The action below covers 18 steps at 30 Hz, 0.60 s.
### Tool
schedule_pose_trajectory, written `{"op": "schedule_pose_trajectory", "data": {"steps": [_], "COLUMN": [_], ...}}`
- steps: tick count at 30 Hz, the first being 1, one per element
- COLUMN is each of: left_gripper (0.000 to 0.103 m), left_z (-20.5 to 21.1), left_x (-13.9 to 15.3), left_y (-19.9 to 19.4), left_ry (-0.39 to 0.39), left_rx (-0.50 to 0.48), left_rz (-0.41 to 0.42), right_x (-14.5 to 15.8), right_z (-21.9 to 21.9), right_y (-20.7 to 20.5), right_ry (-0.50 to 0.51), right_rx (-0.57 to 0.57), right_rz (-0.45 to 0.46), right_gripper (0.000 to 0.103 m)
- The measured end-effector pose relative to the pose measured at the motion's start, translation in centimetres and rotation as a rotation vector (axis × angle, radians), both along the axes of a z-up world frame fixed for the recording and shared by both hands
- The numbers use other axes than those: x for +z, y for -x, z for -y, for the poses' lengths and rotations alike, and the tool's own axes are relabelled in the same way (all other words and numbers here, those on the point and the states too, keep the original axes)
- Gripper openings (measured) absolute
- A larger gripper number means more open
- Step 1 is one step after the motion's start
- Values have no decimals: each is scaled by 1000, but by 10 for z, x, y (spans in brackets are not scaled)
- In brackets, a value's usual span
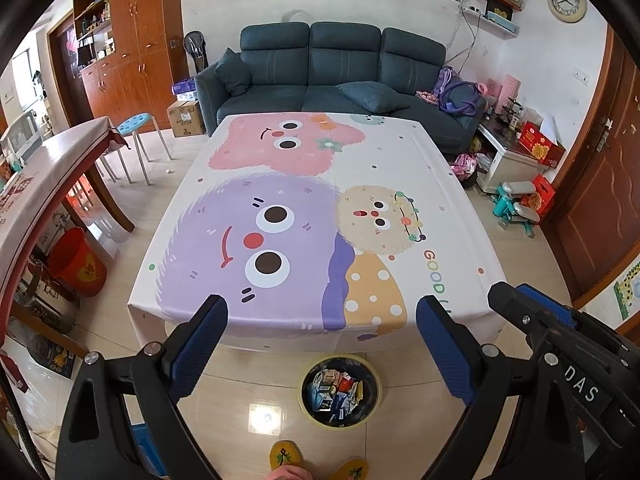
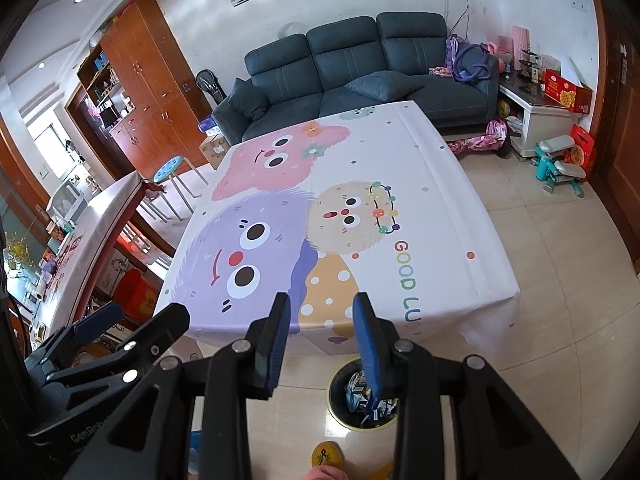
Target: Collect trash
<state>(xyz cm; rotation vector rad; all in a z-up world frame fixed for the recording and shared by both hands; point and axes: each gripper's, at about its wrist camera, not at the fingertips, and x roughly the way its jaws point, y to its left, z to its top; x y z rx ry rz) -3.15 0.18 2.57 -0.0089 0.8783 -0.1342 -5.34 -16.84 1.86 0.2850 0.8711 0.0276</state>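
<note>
A round bin (image 1: 341, 391) with a yellow rim stands on the floor by the table's near edge, filled with several wrappers and packets. It also shows in the right wrist view (image 2: 360, 400). The table (image 1: 400, 184) wears a cartoon cloth and no trash shows on it. My left gripper (image 1: 320, 312) is open wide and empty, held above the table's near edge. My right gripper (image 2: 322, 312) is open with a narrower gap and empty, above the bin and the near edge. The right gripper also shows in the left wrist view (image 1: 560, 328), to the right.
A blue sofa (image 1: 332, 76) stands behind the table. A second table (image 1: 44, 184) and a blue stool (image 1: 134, 122) are to the left, with a red bucket (image 1: 78, 264) beneath. A white cabinet (image 1: 516, 156) and toys are to the right. My slippered feet (image 1: 316, 464) are by the bin.
</note>
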Motion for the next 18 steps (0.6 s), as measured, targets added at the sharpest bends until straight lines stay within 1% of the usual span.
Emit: {"op": "schedule_pose_trajectory", "data": {"steps": [6, 18], "left_gripper": [94, 94], "left_z": [-5, -6], "left_x": [1, -1], "left_y": [-2, -1], "left_ry": [10, 19], "left_rx": [8, -11], "left_rz": [3, -8], "right_x": [0, -1], "right_z": [-1, -4], "right_y": [1, 1], "right_ry": [1, 3], "right_rx": [1, 0], "right_rz": [1, 0], "right_gripper": [33, 33]}}
